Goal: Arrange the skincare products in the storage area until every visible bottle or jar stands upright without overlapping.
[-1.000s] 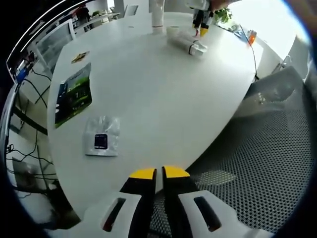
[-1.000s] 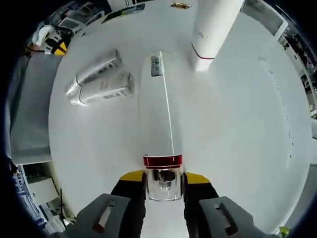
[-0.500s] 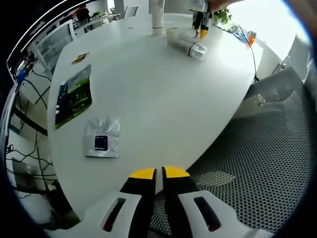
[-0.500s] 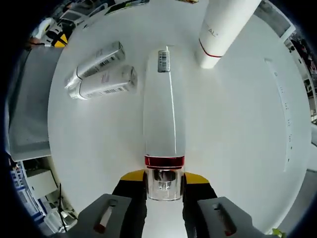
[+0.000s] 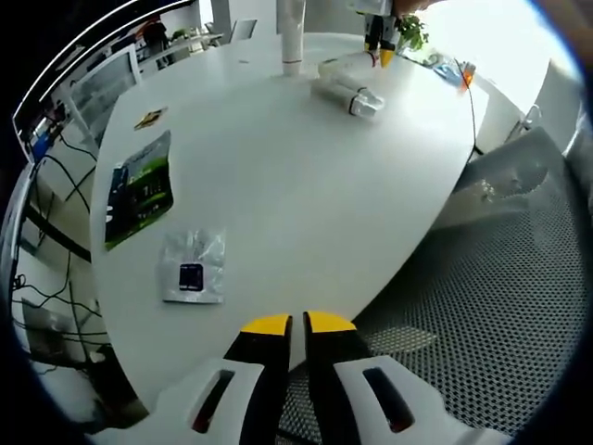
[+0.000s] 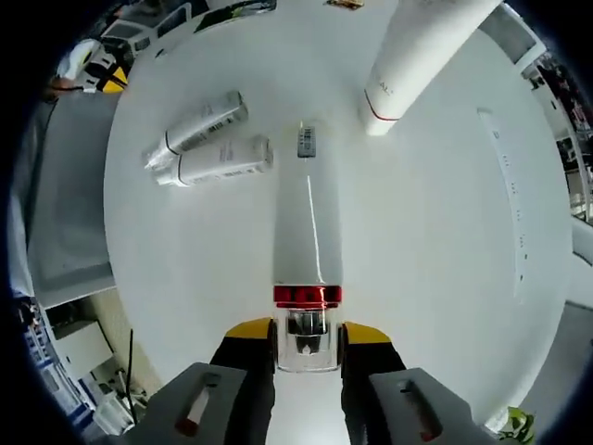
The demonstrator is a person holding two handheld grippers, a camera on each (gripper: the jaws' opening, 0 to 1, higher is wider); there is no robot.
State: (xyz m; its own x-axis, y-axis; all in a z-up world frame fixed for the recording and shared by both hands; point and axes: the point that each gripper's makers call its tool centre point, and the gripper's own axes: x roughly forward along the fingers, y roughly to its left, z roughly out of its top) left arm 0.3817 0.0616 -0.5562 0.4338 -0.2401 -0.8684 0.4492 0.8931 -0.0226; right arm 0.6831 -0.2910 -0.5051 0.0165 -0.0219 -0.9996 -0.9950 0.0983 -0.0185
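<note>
White bottle (image 6: 308,232), red band and clear cap, barcode label at its far end; writing unreadable. The right hand-held gripper (image 6: 307,336) pinches the clear cap, bottle pointing away over the white table (image 6: 445,241). Tall white tube (image 6: 419,51), red ring, stands just beyond; lettering too small to read. Two labelled tubes (image 6: 208,150) lie side by side, touching, toward the table edge. Left hand-held gripper (image 5: 296,326), yellow-tipped jaws pressed together, hovers at the near table edge. Green packet (image 5: 139,188) and clear sachet (image 5: 192,269) lie nearby.
</note>
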